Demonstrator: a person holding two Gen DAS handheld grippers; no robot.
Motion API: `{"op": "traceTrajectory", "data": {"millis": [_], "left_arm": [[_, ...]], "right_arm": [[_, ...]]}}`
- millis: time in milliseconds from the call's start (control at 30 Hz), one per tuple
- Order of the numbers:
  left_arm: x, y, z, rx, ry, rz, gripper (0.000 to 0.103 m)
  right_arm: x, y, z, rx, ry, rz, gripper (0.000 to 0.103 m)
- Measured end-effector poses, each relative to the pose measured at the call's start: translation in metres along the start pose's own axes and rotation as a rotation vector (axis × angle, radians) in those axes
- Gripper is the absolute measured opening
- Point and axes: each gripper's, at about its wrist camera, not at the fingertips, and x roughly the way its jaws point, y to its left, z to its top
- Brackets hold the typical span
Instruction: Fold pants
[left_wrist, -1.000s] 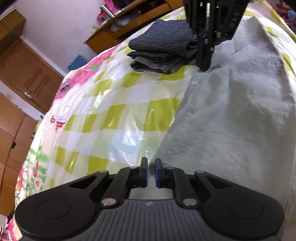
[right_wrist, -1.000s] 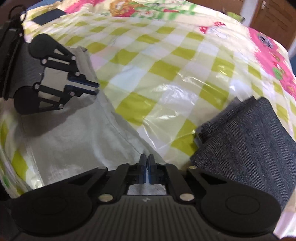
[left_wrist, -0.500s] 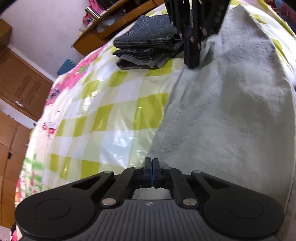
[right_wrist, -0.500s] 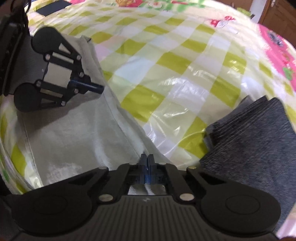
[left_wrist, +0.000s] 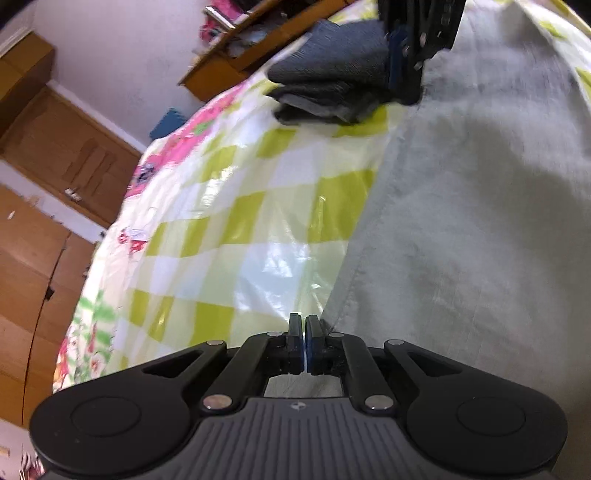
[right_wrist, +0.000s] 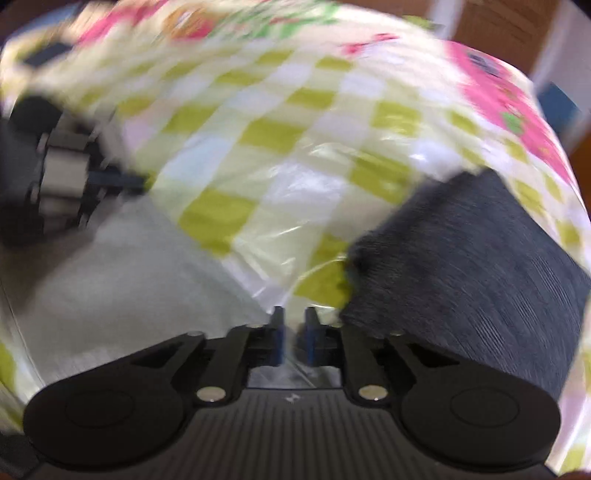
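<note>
Light grey pants (left_wrist: 461, 229) lie spread on the bed, also seen in the right wrist view as pants (right_wrist: 122, 280). My left gripper (left_wrist: 305, 343) is shut on their left edge, low on the cloth. My right gripper (right_wrist: 294, 332) sits just off the pants' far edge, beside the dark stack. Its jaws are opening, with only the glossy bed cover showing between them. From the left wrist view the right gripper (left_wrist: 404, 70) stands at the top of the pants. The left gripper (right_wrist: 110, 181) shows blurred at the left of the right wrist view.
A folded stack of dark grey clothes (left_wrist: 332, 85) (right_wrist: 461, 266) lies next to the pants. The bed cover (left_wrist: 236, 221) is checked green and white under shiny plastic. Wooden cupboards (left_wrist: 44, 192) and a wooden shelf (left_wrist: 236, 55) stand beyond the bed.
The left jaws went from slightly apart to shut at the pants' edge. The right jaws have parted and that gripper has slid off the pants toward the dark stack; its view is now blurred.
</note>
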Motion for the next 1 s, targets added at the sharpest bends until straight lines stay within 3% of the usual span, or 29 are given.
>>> {"op": "traceTrajectory", "data": {"millis": [100,233,400,533,633,800,833,867,1000], "left_arm": [[-0.022,-0.003,0.001,-0.041,-0.04,-0.012,0.024],[-0.041,-0.025,0.006,-0.082,-0.073,-0.04,0.025],[-0.047,-0.052,0.019,-0.096,-0.065,-0.056,0.025],[-0.052,-0.069,0.024,-0.093,-0.044,-0.046,0.029],[-0.056,-0.073,0.024,-0.113,-0.018,-0.04,0.029],[-0.059,-0.077,0.022,-0.151,-0.005,-0.017,0.03],[-0.059,-0.078,0.022,-0.165,-0.005,-0.008,0.03],[-0.057,-0.078,0.022,-0.183,-0.001,0.002,0.032],[-0.068,-0.076,0.015,-0.243,-0.012,0.011,0.033]], "right_arm": [[-0.05,-0.016,-0.032,0.201,-0.099,-0.033,0.036],[-0.102,-0.024,-0.109,0.603,-0.196,0.01,0.037],[-0.103,-0.023,-0.188,0.965,-0.268,0.07,0.04],[-0.077,-0.036,-0.222,1.188,-0.44,0.118,0.04],[-0.058,-0.041,-0.23,1.269,-0.532,0.17,0.041],[-0.044,-0.041,-0.23,1.326,-0.637,0.152,0.037],[-0.044,-0.04,-0.229,1.343,-0.641,0.139,0.027],[-0.044,-0.039,-0.226,1.35,-0.636,0.139,0.005],[-0.061,-0.038,-0.217,1.371,-0.696,0.21,0.005]]}}
